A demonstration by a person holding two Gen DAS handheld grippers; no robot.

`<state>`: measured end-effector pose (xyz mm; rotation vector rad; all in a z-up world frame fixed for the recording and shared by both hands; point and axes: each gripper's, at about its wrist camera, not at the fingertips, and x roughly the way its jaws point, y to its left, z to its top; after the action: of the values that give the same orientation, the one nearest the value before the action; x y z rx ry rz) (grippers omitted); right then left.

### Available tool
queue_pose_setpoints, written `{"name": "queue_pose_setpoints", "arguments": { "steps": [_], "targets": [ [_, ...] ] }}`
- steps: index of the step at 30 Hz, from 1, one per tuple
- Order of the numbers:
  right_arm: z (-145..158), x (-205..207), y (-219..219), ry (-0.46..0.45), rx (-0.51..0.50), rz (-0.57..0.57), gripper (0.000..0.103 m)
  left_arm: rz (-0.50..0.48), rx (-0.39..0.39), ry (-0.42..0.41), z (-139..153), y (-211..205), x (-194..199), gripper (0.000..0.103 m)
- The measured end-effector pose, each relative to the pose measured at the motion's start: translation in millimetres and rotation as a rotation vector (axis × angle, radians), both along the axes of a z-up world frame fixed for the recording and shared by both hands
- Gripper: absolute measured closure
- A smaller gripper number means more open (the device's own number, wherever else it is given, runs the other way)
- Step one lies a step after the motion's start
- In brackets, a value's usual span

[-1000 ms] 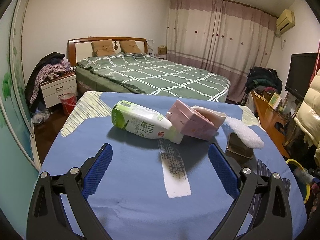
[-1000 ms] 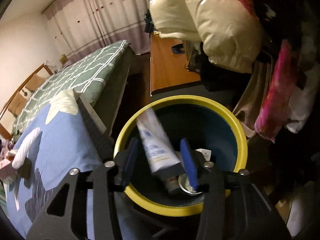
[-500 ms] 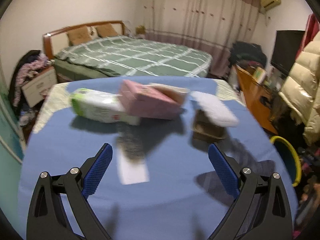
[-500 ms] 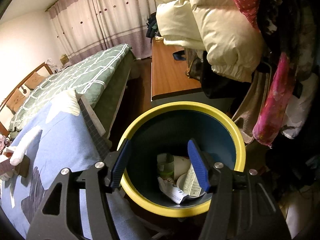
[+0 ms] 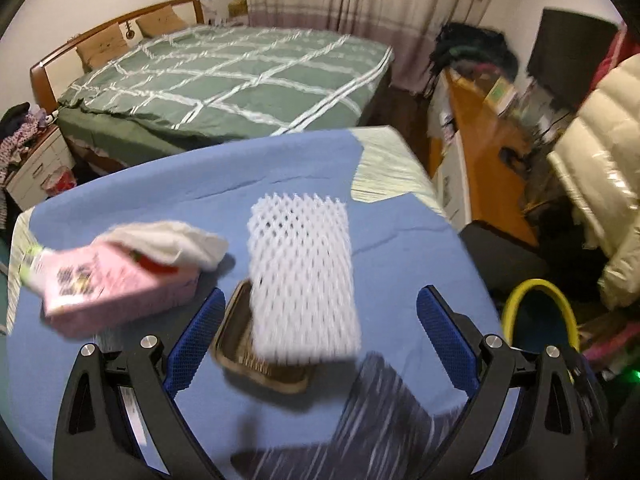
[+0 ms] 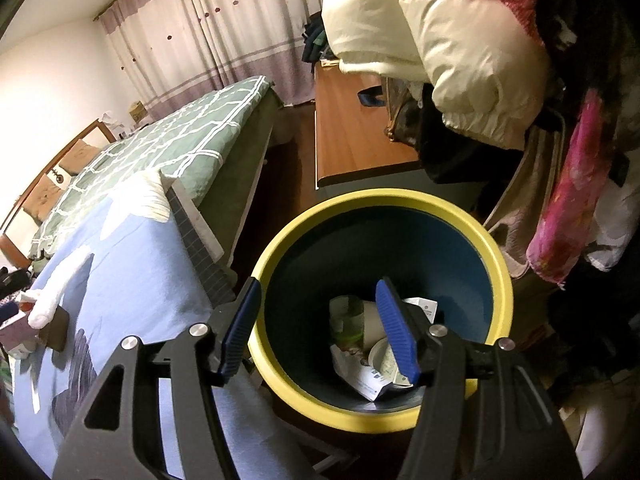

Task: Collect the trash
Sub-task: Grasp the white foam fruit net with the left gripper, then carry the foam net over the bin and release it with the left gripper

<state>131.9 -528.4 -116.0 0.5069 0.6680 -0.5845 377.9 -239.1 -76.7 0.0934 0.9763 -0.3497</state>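
A white foam net (image 5: 302, 276) lies partly over a shallow brown tray (image 5: 240, 344) on the blue-covered table (image 5: 200, 184). My left gripper (image 5: 322, 294) hovers close above them, open wide, its blue pads either side of the net and not touching it. To the left lie a pink box (image 5: 116, 288) and a crumpled white tissue (image 5: 172, 240). My right gripper (image 6: 318, 286) stands open and holds nothing above the yellow-rimmed bin (image 6: 384, 196). Cartons and wrappers (image 6: 360, 332) lie at the bin's bottom. The left wrist view is blurred.
The bin (image 5: 536, 282) stands on the floor off the table's right edge. A green checked bed (image 5: 240, 76) lies beyond the table. A wooden desk (image 6: 352, 128) and hanging padded jackets (image 6: 440, 52) crowd the space behind the bin.
My left gripper swept right across the table, from the green-and-white bottle to the foam net. The tube between the right gripper's pads dropped into the bin and the jaws widened.
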Motion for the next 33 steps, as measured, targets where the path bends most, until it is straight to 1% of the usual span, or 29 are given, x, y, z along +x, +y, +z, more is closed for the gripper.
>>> {"name": "queue_pose_setpoints", "arguments": {
  "steps": [4,8,13,14,16,17,19,22,25,28,33],
  "targets": [
    [-1,2,0,-0.005,0.016,0.011,0.046,0.042,0.061,0.071,-18,-14,31,0.008],
    [-3,4,1,-0.007,0.031,0.021,0.046,0.042,0.113,0.092,-28,-22,45,0.008],
    [-4,6,1,-0.009,0.039,0.027,0.046,0.026,0.143,0.127,-42,-28,55,0.008],
    [-4,6,2,-0.009,0.041,0.028,0.046,0.020,0.143,0.130,-44,-29,56,0.010],
    [-4,7,1,-0.009,0.043,0.027,0.046,0.007,0.146,0.135,-46,-32,57,0.025],
    [-4,7,1,-0.010,0.043,0.027,0.046,0.001,0.144,0.138,-47,-33,57,0.027],
    [-4,7,1,-0.013,0.045,0.027,0.046,-0.009,0.137,0.140,-49,-32,56,0.036],
    [-4,7,2,-0.017,0.044,0.026,0.046,-0.031,0.133,0.124,-45,-33,51,0.046],
    [-3,4,4,-0.033,0.038,0.019,0.046,-0.048,0.126,0.098,-36,-34,45,0.051],
    [-1,-1,3,-0.058,0.037,0.015,0.046,-0.065,0.101,0.072,-22,-32,34,0.051],
    [5,-6,7,-0.082,0.025,0.050,0.046,-0.112,0.065,0.037,3,-36,7,0.051]
  ]
}}
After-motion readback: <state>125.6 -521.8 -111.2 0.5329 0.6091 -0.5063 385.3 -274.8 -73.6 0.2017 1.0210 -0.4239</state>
